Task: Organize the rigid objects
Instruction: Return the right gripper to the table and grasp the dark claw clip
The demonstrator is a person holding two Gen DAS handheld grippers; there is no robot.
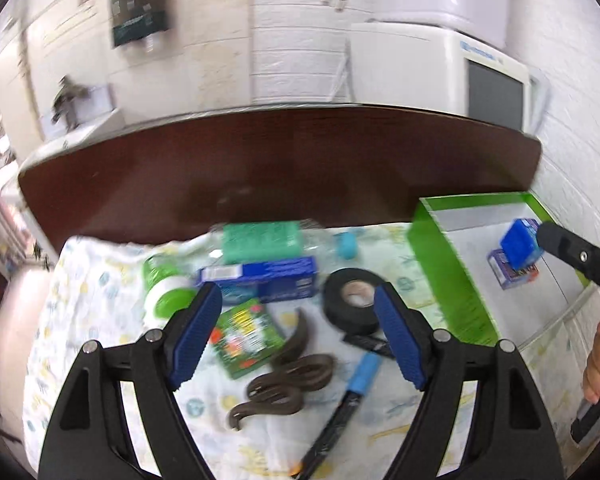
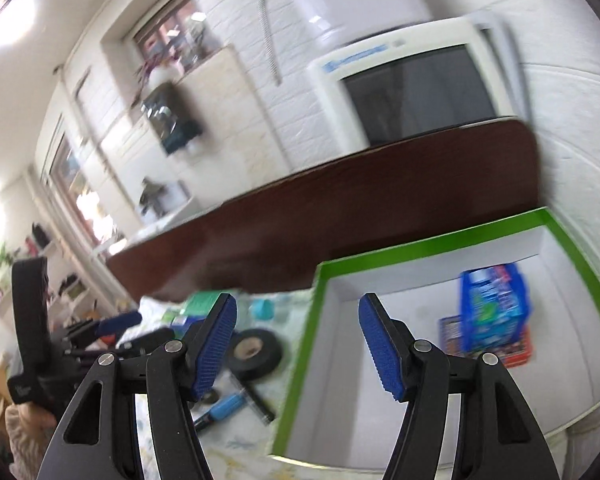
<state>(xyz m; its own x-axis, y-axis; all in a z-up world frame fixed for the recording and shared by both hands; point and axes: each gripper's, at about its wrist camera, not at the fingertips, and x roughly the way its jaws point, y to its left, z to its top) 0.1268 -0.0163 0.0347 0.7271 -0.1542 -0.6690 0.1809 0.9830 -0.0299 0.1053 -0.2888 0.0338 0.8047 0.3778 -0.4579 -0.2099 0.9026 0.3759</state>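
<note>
Black tape roll (image 1: 352, 295) just beside green-rimmed box (image 1: 440, 276), between open left gripper (image 1: 298, 332) fingers.

A: How does the left hand-held gripper (image 1: 298, 296) stand?

B: Its blue-padded fingers (image 1: 198, 332) are spread wide, nothing between them, angled downward.

A: And the right hand-held gripper (image 2: 298, 312)?

B: Likewise spread and empty, blue pads (image 2: 382, 352) apart. In the left wrist view, bare fingers of the person's right hand (image 1: 598, 364) wrap its handle.
</note>
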